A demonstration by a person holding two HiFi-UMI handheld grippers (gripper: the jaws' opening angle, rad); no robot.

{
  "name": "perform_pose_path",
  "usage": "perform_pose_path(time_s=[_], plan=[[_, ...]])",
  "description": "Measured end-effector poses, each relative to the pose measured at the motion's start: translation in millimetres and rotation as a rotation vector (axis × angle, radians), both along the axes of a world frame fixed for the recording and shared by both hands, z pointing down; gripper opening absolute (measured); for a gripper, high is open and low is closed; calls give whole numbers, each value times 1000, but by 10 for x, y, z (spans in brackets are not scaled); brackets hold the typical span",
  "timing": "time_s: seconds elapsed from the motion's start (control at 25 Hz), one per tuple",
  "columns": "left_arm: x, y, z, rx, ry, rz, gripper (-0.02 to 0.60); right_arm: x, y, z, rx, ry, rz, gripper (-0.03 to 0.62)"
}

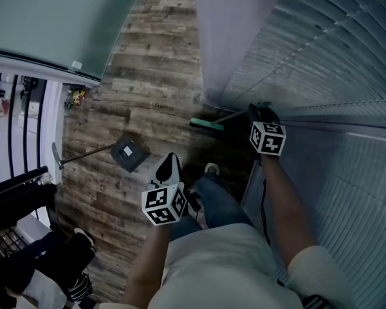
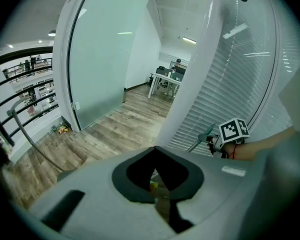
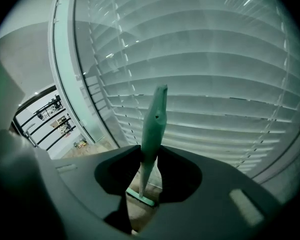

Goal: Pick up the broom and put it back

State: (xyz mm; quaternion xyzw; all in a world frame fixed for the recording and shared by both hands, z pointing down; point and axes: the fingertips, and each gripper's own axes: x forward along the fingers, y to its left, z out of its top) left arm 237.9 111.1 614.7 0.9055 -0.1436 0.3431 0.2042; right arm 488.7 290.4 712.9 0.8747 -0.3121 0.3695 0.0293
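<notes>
The right gripper (image 3: pixel 149 160) clamps the slim green plastic handle of the broom (image 3: pixel 155 116), its flat head on wood-plank floor (image 1: pixel 148 89) by slatted blinds (image 3: pixel 215 84); left gripper (image 2: pixel 157 179) closed, empty.

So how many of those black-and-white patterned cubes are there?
2. One cube rides on the left claw, low in the middle of the head view. The other is on the right claw, which grips the broom beside the blinds. No others show.

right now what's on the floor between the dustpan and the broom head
Nothing: the head view shows only bare wooden floor between the dustpan and the green broom head.
</notes>
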Motion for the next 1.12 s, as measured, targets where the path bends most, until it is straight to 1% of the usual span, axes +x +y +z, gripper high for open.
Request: perform_pose_path(time_s=[0.2,0.32,0.56,0.76,1.12], plan=[[22,-18,15,-3,-1,4,8,22,23,41,-20,6,20,118],[29,-15,4,-5,1,3,8,24,65,92,-57,-9,32,123],[0,-13,9,-2,5,-3,8,-6,150,204,-62,-45,55,177],[-30,-32,9,-2,5,-10,8,-25,155,248,-62,-58,61,238],[-67,-56,-20,-3,14,-19,8,-44,169,219,-67,-48,86,265]])
